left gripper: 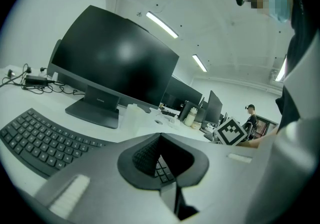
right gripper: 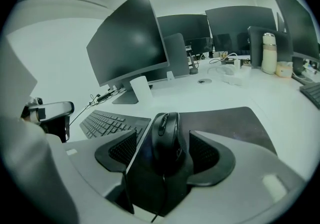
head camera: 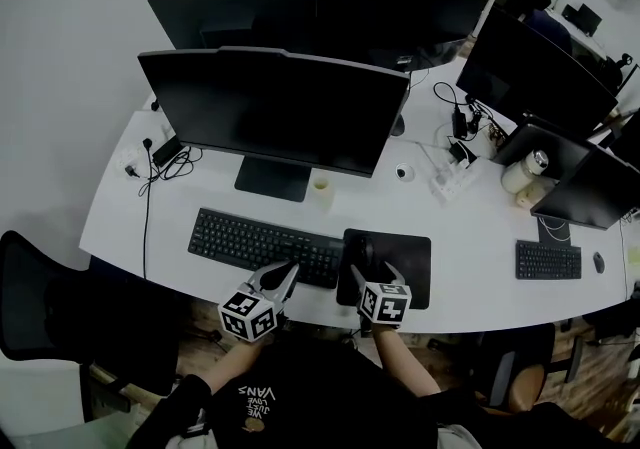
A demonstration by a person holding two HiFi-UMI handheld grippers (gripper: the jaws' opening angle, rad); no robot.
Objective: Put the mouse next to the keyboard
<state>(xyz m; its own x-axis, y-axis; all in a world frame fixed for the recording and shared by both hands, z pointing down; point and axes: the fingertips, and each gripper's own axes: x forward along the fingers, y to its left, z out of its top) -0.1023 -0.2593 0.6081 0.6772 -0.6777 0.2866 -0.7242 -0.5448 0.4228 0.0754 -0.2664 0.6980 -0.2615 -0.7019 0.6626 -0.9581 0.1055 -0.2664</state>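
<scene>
The mouse (right gripper: 168,133) sits on the left part of a dark mouse pad (right gripper: 235,123), close to the front edge of the tabletop (head camera: 470,237) and about midway along it. The right end of the keyboard (head camera: 262,242) lies just beside the pad's left edge, so the mouse already looks placed as the task asks. Its long axis runs from the front edge toward the back edge, scroll wheel at the far end, in line with the way the right gripper (head camera: 374,273) points. That gripper straddles it: the fingers (right gripper: 122,150) stand wide apart, one on each side of the mouse, with a gap showing between each pad and the mouse body, so nothing is clamped. Any pull-back would do best straight along that axis, toward the front edge, since a sideways drift could knock the mouse askew. The left gripper (head camera: 290,269) hovers over the keyboard's near right corner, its fingers closed together on nothing, and it is the farther of the two from the mouse. As for writing, the person's dark shirt shows "VANS", upside down from the head view; a small mark on the stand of the monitor (head camera: 270,112) is too small to read.
</scene>
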